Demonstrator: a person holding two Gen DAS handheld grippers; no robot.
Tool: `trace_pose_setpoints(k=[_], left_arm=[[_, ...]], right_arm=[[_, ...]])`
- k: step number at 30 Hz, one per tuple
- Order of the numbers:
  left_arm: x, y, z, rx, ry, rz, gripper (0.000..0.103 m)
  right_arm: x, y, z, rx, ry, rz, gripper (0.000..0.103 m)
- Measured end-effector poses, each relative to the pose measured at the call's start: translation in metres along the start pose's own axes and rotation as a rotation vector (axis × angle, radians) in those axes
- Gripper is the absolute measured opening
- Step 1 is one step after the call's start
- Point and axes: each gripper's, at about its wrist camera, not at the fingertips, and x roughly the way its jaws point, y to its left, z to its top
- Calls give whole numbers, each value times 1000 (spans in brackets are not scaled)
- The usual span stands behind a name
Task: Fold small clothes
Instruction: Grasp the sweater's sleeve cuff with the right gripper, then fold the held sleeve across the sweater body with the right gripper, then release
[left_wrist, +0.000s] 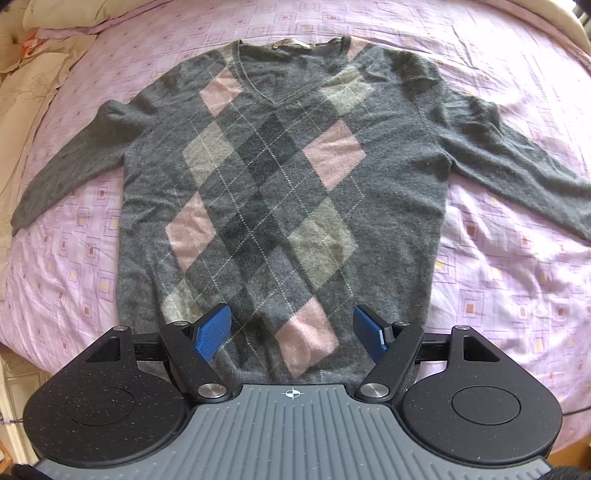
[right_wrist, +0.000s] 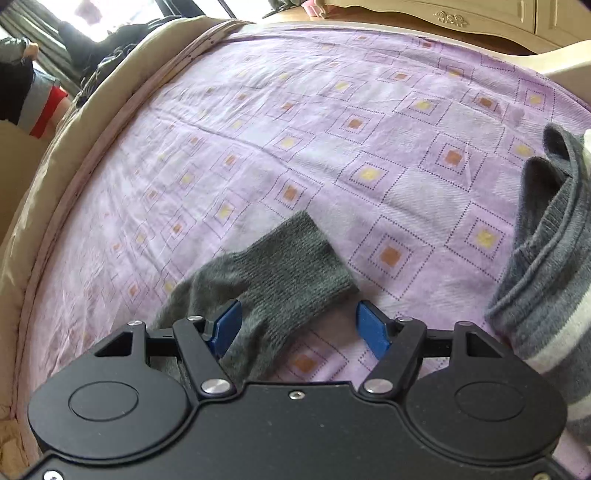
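A grey V-neck sweater (left_wrist: 273, 184) with pink and light-grey argyle diamonds lies flat, face up, on the bed, both sleeves spread outward. My left gripper (left_wrist: 291, 330) hovers open over its bottom hem, blue pads apart, nothing between them. In the right wrist view, the ribbed cuff of one grey sleeve (right_wrist: 284, 273) lies on the sheet. My right gripper (right_wrist: 299, 328) stands open just above it, the cuff's lower part passing by the left pad (right_wrist: 226, 326).
A lilac bedsheet (left_wrist: 498, 258) with square prints covers the bed. Beige pillows (left_wrist: 33, 81) sit at the upper left. A folded grey and white striped garment (right_wrist: 546, 280) lies at the right. A beige bed border (right_wrist: 74, 155) curves along the left, cream furniture behind.
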Motion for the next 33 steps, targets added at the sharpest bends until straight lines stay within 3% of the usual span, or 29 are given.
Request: trace_pose_setpoints(k=[3,5,6,7,9,13,20,28,33], left_arm=[[1,1,1,4,5,15,72],[3,3,1,4,4,19,72],[4,5,2,2,4,20,72],[5,7,2,0,4,18,72],[8,10,2,-3,4,9,72],[11,19,1,-2,-10,-2,72],[21,47,0,12,-37,-50,70],[42,116,6,9,-74,-152,69],[58,177,10,-26,-105,-160,69]], right_arm=[[6,0,7,19,-31,24,71],[9,2,10,9,-43,18,63],[10,3,11,-7,-45,5,48],[12,5,13,-29,-35,-14,17],[13,6,15,-40,-10,2,16],[-3,29,11,-128,-39,6,16],[-48,116,-24,-285,-58,128,16],[-86,262,-120,-482,-18,272,16],[-93,360,-204,-617,34,393,16]])
